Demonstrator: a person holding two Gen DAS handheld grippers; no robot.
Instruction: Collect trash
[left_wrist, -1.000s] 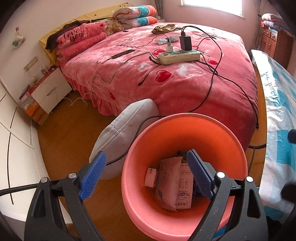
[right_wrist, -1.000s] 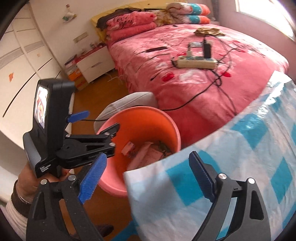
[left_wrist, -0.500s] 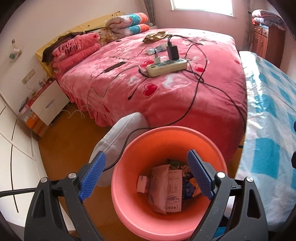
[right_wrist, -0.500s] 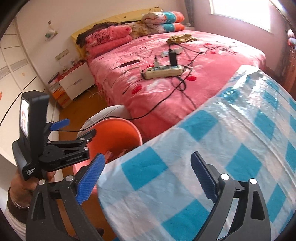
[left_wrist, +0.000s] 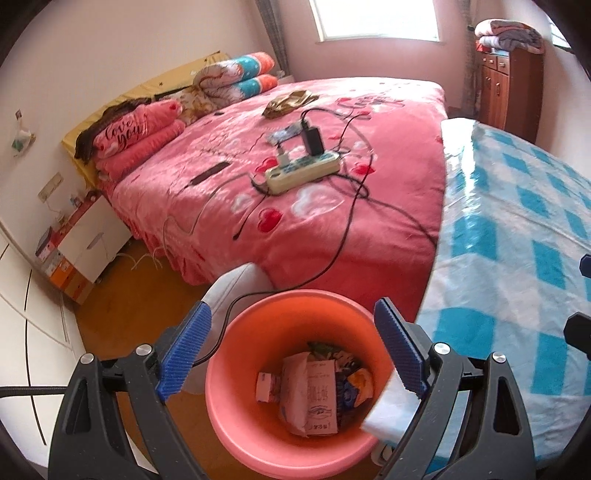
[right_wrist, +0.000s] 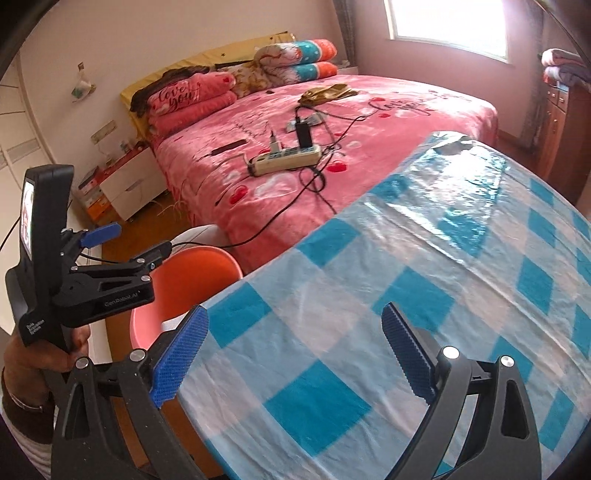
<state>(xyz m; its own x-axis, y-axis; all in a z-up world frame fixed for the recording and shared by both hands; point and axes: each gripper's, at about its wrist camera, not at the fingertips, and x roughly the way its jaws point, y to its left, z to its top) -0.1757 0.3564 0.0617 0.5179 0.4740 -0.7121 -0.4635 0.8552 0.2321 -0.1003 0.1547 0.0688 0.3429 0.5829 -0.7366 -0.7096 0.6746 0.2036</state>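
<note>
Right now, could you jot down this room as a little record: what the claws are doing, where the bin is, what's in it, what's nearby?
left claw: open, empty, above the bin
right claw: open, empty, jaws just widened, over the checked cloth
bin: orange, on the floor between bed and cloth
bin contents: paper packets and wrappers
on the bed: power strip with chargers and cables

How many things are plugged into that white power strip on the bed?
2: a big black charger and a small white plug, side by side on the power strip on the pink bed.
</note>
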